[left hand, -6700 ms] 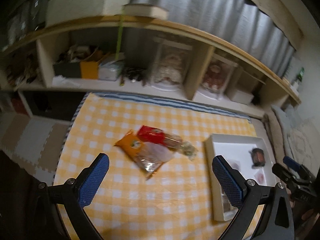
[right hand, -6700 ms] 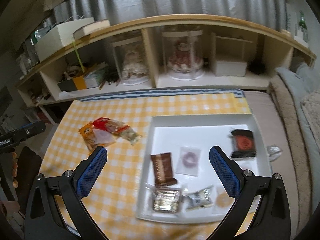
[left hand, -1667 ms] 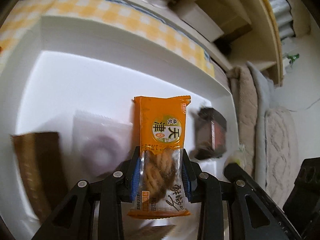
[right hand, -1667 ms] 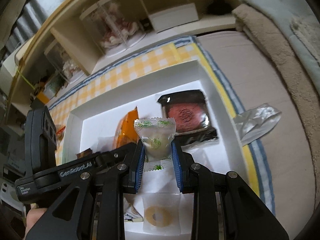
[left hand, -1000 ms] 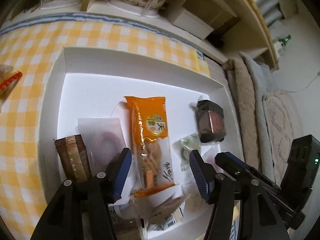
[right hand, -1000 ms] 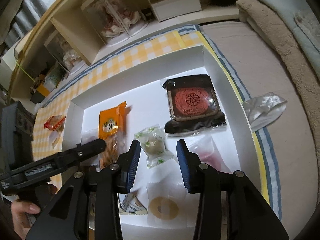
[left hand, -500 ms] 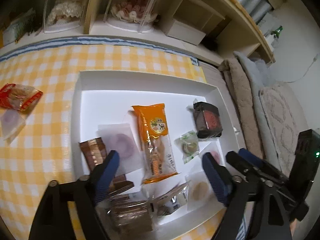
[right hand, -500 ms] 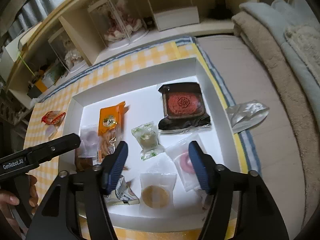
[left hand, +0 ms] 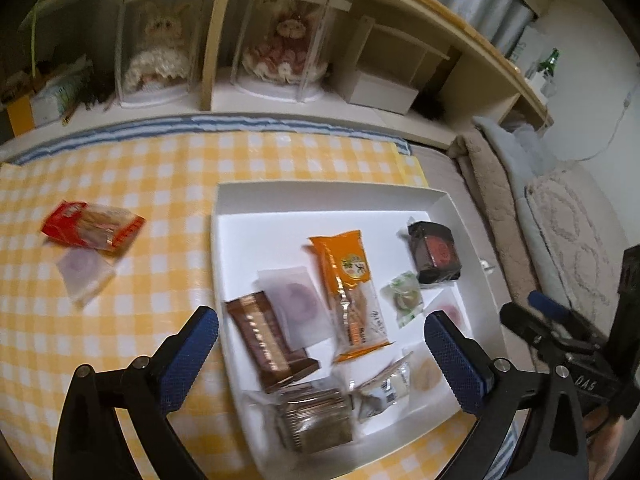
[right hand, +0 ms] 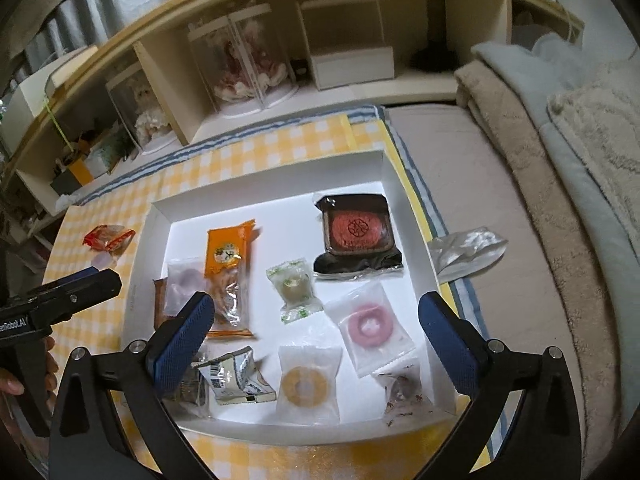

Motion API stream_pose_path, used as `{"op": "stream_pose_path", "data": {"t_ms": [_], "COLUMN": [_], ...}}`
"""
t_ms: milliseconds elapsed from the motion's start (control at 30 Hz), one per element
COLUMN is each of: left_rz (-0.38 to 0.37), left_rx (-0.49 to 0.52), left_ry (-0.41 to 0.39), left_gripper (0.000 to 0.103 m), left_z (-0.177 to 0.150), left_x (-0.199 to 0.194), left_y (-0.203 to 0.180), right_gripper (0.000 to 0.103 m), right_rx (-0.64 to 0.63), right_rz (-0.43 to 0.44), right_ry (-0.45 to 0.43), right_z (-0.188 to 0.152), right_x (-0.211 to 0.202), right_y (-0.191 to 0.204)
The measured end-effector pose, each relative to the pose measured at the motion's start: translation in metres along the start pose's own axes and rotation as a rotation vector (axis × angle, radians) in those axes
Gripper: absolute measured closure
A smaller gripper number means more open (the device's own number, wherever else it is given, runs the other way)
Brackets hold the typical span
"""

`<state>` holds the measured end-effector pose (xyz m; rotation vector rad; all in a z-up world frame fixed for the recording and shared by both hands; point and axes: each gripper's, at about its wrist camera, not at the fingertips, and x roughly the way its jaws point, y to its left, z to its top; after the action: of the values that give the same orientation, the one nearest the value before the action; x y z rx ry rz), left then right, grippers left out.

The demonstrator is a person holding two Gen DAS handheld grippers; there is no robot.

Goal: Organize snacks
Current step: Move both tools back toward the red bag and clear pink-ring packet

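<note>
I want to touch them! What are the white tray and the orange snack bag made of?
The white tray looks like matte cardboard or stiff paper: its walls are thin and fold sharply at the corners, though plastic is possible. The orange snack bag looks like glossy plastic film: it shines, and its lower half is clear, showing the twisted snack inside.

A home living room: dolls (left hand: pixel 280 46) in clear cases on a far wooden shelf (left hand: pixel 400 30), folded blankets (right hand: pixel 560 128) right, checked cloth (left hand: pixel 120 176) over a low worktop.
</note>
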<state>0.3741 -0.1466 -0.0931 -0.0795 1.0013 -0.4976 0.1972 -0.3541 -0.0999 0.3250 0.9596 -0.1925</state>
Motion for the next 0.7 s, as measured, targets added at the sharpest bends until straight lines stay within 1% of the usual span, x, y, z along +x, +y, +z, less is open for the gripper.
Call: {"op": "stream_pose_path", "data": {"t_ms": [300, 433, 700], "left_rz": [0.037, 0.039, 0.067], "left_rx": [0.058, 0.058, 0.058], "left_ry": [-0.051, -0.076, -0.152], "left_gripper": [0.0, 0.0, 0.0], "left_z": [0.002, 0.003, -0.001], "left_x": [-0.044, -0.064, -0.113], "left_y": [0.013, 0.025, 0.055], "right_gripper": [0.0, 0.0, 0.0], "right_rx": [-0.032, -0.045, -0.084], "right_rz": [-0.021, -0.017, 0.0], "right_ry": [-0.036, -0.056, -0.099], "right_z": [0.007, 0.011, 0.019], "right_x": [-0.013, -0.02, -0.035], "right_y": [0.018, 0.03, 0.06]}}
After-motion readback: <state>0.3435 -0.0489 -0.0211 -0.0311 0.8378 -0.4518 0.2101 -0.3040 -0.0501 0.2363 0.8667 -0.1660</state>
